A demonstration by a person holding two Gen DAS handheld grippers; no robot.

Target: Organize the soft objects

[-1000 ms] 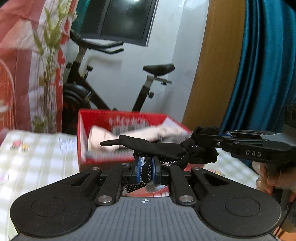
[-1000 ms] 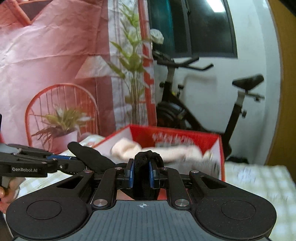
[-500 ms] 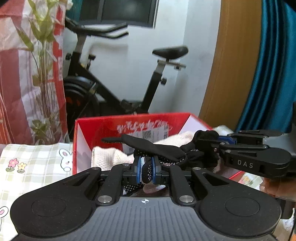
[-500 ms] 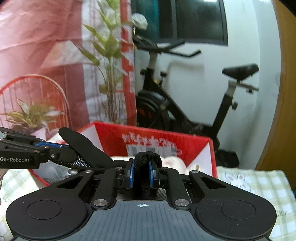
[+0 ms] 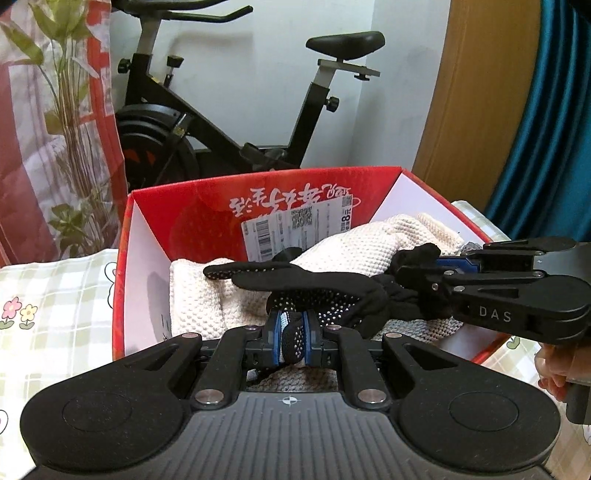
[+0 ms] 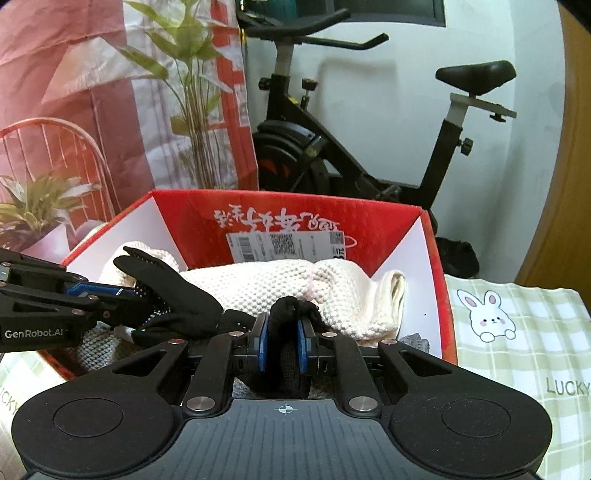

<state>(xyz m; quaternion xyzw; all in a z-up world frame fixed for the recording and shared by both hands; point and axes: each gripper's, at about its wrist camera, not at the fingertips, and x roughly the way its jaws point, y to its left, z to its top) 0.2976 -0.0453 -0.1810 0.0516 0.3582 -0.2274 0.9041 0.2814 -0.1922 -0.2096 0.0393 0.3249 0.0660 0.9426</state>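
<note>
Black glove (image 5: 317, 291) stretched between my two tools above the red box (image 5: 184, 206), my left gripper (image 5: 293, 338) pinched tight on its dotted palm, my right gripper (image 6: 282, 338) squeezing its cuff, cream knit cloth (image 6: 273, 284) inside the box at twelve o'clock.

A white wall (image 5: 258, 85) runs behind the scene, with a black exercise bike (image 6: 332, 147) standing against it, its saddle raised on a pale post. The lower edge of a dark window (image 6: 369, 9) shows above the handlebars. Left of the bike hangs a red-and-white patterned cloth (image 6: 74, 74), with a tall green plant (image 6: 192, 92) in front of it and a red wire chair (image 6: 48, 155) further left. A wooden panel (image 5: 480, 92) and a teal curtain (image 5: 554, 129) close the right side. The tabletop (image 6: 517, 332) wears a green checked cloth printed with a rabbit.
</note>
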